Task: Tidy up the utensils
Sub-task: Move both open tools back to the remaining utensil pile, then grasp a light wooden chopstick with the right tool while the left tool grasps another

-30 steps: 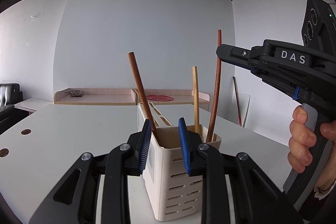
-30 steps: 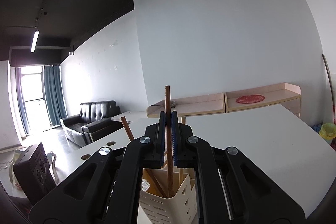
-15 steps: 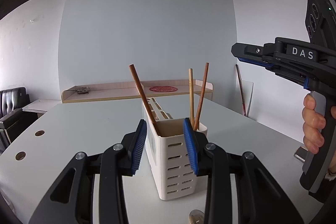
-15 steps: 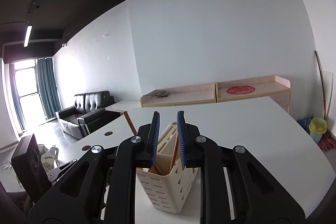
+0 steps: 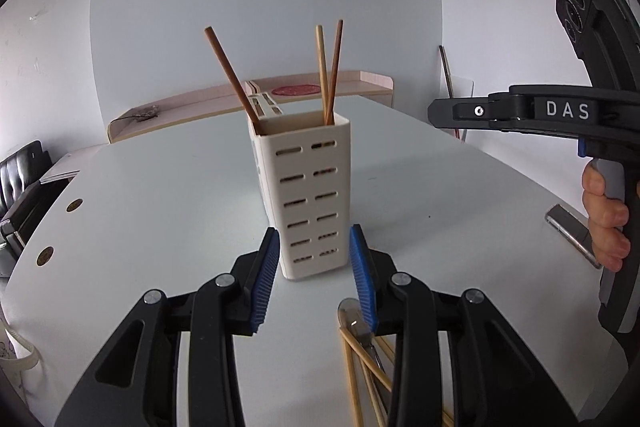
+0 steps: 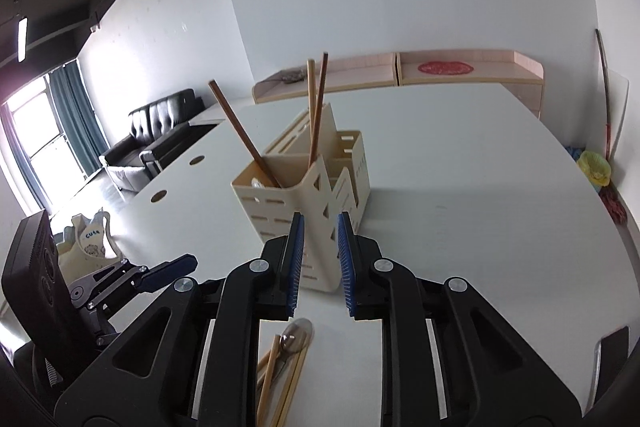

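Two grippers hang over a big white table (image 5: 160, 187), which takes up most of both views. Next biggest thing is the cream slotted utensil caddy (image 5: 308, 203), standing upright near the middle of the table, a bit ahead of both sets of fingers. From the right wrist view you can see it's split into several compartments (image 6: 320, 179).

The left gripper (image 5: 314, 279) has its blue-padded jaws spread wide with nothing between them, just framing the base of the caddy without touching it. The right gripper (image 6: 319, 263) is parted too, a narrower gap, also empty, pointing at the caddy's near corner. The person's right hand (image 5: 604, 219) is wrapped around that tool's handle at the edge of the left view.

Three chopsticks stand in the caddy: a dark brown chopstick (image 5: 232, 79) leaning left, plus a pale bamboo chopstick (image 5: 321, 75) and a reddish-brown chopstick (image 5: 334, 71) crossing each other on the right side.

Down on the table right under the grippers there's a loose bunch of bamboo chopsticks (image 5: 360, 379) with a clear-looking spoon (image 6: 294, 341) lying against them. Can't really make out what else is in that pile.
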